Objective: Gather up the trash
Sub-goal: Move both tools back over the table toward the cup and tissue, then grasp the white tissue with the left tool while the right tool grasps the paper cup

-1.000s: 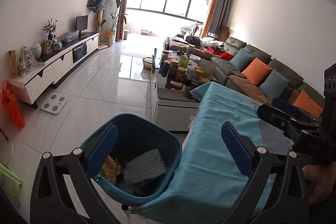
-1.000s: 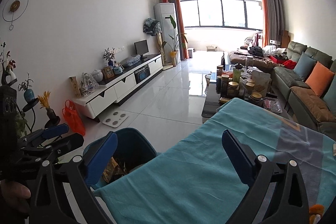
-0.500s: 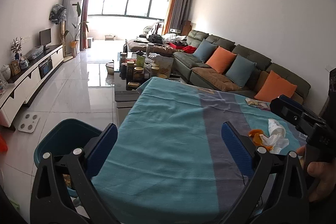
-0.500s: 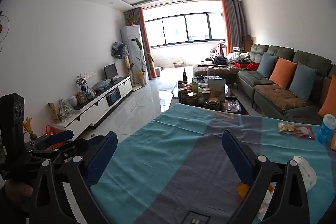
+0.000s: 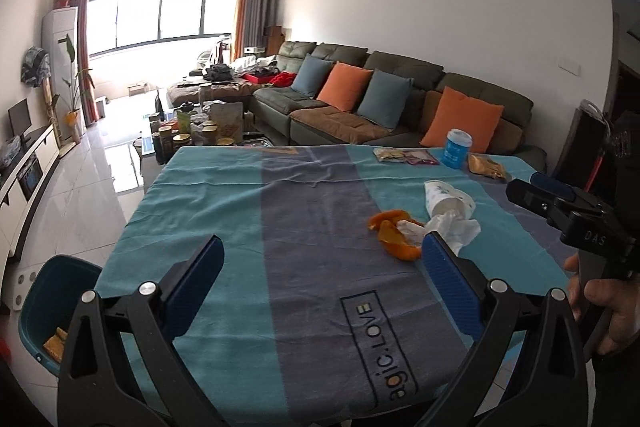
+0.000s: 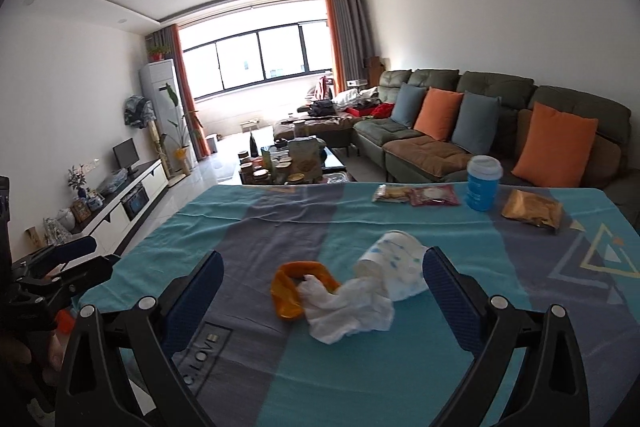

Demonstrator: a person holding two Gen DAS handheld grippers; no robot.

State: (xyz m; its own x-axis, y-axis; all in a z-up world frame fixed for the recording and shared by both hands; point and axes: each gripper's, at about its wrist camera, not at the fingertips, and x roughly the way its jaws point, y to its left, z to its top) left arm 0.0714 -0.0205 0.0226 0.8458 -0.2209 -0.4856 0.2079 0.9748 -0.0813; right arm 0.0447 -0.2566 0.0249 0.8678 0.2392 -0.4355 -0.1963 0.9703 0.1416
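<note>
Bin (image 5: pixel 48 291) shows only in left view; both grippers gape.

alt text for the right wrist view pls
Open right gripper hovers over a teal and grey tablecloth, framing an orange peel, crumpled tissue and tipped paper cup. Snack packets and a blue cup sit farther back, sofa behind.

This is a home living room — a long green sofa (image 6: pixel 480 107) with orange and blue cushions (image 6: pixel 554 147) stands along the right wall. A low TV cabinet (image 6: pixel 120 203) with a small screen runs on the left, a crowded coffee table (image 6: pixel 288 163) between them — and a wide curtained window (image 6: pixel 260 51) at the far end.
</note>
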